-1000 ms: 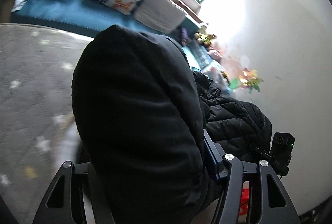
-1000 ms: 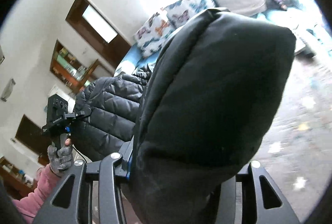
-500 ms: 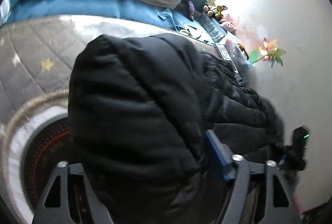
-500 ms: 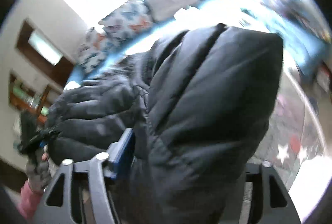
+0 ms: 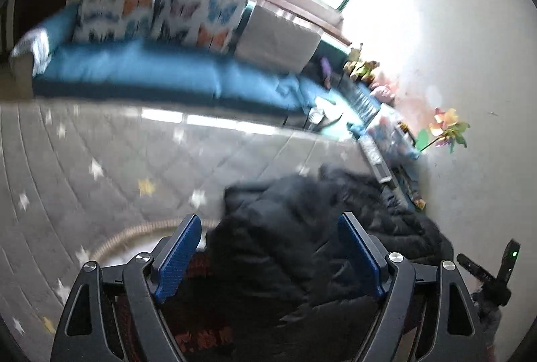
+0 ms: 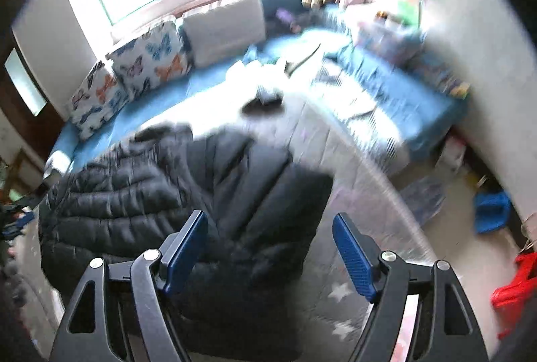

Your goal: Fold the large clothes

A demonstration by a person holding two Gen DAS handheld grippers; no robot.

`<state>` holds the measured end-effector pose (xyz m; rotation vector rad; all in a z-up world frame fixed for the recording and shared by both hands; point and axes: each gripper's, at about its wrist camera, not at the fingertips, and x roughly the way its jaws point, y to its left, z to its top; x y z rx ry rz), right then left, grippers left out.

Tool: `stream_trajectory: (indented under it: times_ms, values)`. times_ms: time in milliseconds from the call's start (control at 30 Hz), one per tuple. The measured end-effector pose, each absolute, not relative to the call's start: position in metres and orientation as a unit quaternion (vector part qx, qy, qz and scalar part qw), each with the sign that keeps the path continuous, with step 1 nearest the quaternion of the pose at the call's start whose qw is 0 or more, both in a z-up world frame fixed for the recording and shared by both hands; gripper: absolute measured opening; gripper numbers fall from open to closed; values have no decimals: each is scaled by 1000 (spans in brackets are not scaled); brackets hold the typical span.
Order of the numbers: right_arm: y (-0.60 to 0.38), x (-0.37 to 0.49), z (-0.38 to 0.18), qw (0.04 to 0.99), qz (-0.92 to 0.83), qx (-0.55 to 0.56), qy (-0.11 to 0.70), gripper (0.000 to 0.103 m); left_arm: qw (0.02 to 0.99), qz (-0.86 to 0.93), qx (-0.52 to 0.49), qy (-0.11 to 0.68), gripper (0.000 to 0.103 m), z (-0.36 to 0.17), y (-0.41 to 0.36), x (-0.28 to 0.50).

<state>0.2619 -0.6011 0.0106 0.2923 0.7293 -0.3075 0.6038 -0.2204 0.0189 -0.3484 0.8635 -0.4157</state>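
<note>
A black quilted puffer jacket (image 5: 302, 227) lies bunched on the grey star-patterned quilt (image 5: 100, 160). It also shows in the right wrist view (image 6: 188, 194), with a smooth folded part on top and the quilted part to the left. My left gripper (image 5: 268, 248) is open and empty, just above the jacket's near edge. My right gripper (image 6: 268, 248) is open and empty, above the jacket's right side. Both views are motion-blurred.
A blue cushioned bench (image 5: 151, 73) with butterfly pillows (image 5: 198, 13) and a white cushion (image 6: 225, 26) runs under the window. Toys and a paper flower (image 5: 446, 130) stand at the right wall. A red object (image 6: 513, 288) and blue slippers (image 6: 493, 211) lie on the floor.
Both grippers opened and let go of the jacket. The jacket dropped from between the fingers onto the quilt, and both grippers drew back and tilted up.
</note>
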Motion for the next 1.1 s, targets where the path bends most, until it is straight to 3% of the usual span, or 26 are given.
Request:
stream_trajectory:
  times_ms: [167,333,400,700,1100]
  values:
    - [-563,301,5,922,-73,111,363,83,877,-247,-126,393,87,49,-272,596]
    - [-532,347,-8,921,-29,97,377,71,857,-281,-84,424,65,32,-339,606]
    - [-520,365,-13,916,-20,92,390,66,847,-289,-71,442,60,15,-358,615]
    - [-530,416,-50,887,-55,85,450,63,832,-252,-29,494,54,-70,-383,661]
    - [-513,401,-36,897,-76,45,432,62,845,-240,6,478,54,-87,-389,660]
